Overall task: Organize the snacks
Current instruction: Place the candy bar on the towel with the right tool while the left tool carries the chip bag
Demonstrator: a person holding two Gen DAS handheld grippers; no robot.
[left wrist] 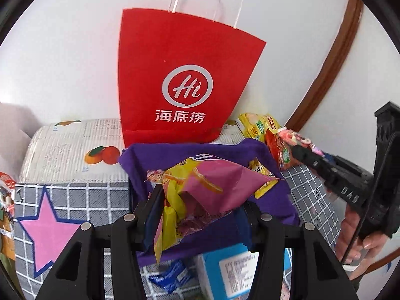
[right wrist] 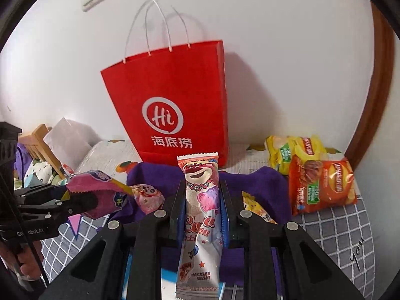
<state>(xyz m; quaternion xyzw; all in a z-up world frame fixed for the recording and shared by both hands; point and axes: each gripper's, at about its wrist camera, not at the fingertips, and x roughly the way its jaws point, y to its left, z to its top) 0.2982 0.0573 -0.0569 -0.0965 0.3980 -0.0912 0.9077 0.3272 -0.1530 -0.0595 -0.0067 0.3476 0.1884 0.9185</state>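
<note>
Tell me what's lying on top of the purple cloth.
On the purple cloth lie a pink-and-white candy packet and a yellow snack packet. The held snacks and fingers cover its middle, so anything there is hidden.

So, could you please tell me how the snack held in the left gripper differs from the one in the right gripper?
The left gripper holds a crumpled pink-and-yellow snack bag, wide and puffy; the right gripper holds a slim white-and-pink bear-print packet, flat and upright. The bag bulges past the fingers; the packet fits narrowly between them. Both are lifted before the red paper bag.
</note>
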